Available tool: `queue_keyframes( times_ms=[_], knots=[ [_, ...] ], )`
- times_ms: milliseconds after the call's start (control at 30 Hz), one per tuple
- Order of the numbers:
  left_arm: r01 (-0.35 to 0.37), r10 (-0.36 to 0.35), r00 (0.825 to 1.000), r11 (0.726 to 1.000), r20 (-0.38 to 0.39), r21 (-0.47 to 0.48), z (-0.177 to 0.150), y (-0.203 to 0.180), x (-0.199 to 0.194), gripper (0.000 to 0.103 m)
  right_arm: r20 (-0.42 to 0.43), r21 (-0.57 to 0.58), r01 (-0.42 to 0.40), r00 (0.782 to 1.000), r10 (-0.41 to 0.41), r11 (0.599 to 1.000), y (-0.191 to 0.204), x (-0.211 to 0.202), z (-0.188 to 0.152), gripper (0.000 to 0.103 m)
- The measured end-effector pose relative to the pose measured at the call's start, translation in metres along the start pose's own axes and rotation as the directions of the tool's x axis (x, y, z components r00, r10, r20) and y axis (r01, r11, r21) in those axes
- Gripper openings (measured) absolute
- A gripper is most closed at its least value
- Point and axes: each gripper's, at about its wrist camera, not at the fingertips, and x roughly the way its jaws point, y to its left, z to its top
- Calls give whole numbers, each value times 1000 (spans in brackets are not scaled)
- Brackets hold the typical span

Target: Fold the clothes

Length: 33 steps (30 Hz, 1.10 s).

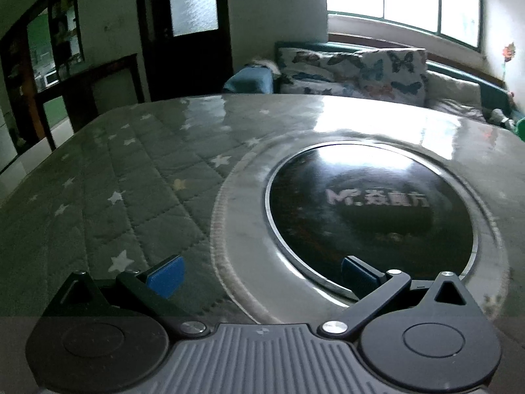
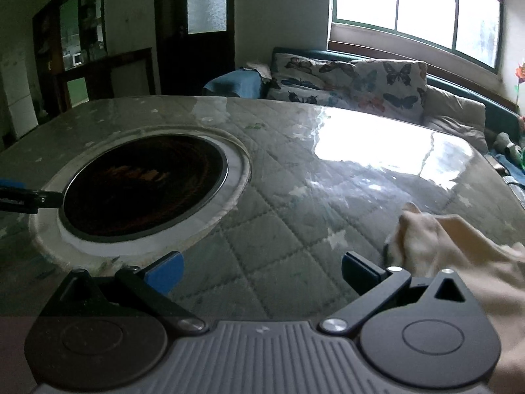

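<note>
A cream-coloured garment lies crumpled on the table at the lower right of the right wrist view, just right of my right gripper. That gripper stands open, its blue pads wide apart over bare quilted cover, holding nothing. My left gripper is open too, hovering over the edge of the round black hotplate, with nothing between its fingers. No garment shows in the left wrist view. The left gripper's finger pokes in at the left edge of the right wrist view.
The table wears a grey quilted star-print cover under glossy clear plastic, with the round black hotplate set in its middle. Behind the table stands a sofa with butterfly cushions under a bright window. A dark door is at the back.
</note>
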Motion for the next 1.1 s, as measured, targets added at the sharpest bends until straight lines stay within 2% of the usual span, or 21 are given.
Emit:
queue_keyframes(
  times_ms=[500, 1100],
  knots=[
    [141, -138, 990, 985, -28, 98, -6, -54, -31, 103, 10, 1, 45, 999, -45, 999, 3, -49, -26, 103],
    [311, -299, 950, 927, -89, 209, -12, -121, -59, 103, 22, 66, 81, 996, -82, 995, -11, -102, -58, 103]
  ],
)
